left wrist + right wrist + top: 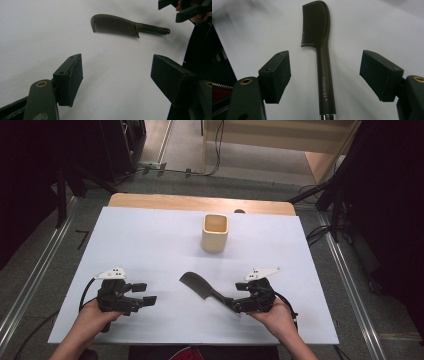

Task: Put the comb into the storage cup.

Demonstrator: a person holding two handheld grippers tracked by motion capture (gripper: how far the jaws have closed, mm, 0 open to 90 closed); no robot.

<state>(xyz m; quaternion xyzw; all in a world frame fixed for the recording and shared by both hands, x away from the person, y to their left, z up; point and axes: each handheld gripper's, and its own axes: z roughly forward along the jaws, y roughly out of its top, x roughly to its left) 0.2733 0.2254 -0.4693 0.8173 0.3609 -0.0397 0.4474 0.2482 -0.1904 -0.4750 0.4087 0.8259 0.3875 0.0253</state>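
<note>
A dark comb [202, 290] lies flat on the white table [150, 245], head to the upper left, handle toward the lower right. My right gripper [234, 303] is open at the handle's end; in the right gripper view the comb [322, 62] runs up between the two wide-apart pads [275, 76], untouched. My left gripper [146, 293] is open at the front left, well left of the comb. In the left gripper view the comb [120, 25] lies ahead beyond the open pads [70, 78]. A cream square cup [215, 233] stands upright behind the comb.
The white table sheet ends at a wooden strip [200, 202] at the back. Cables and dark stands [335, 190] surround the table on the floor. Bare table surface lies between cup and comb and across the left half.
</note>
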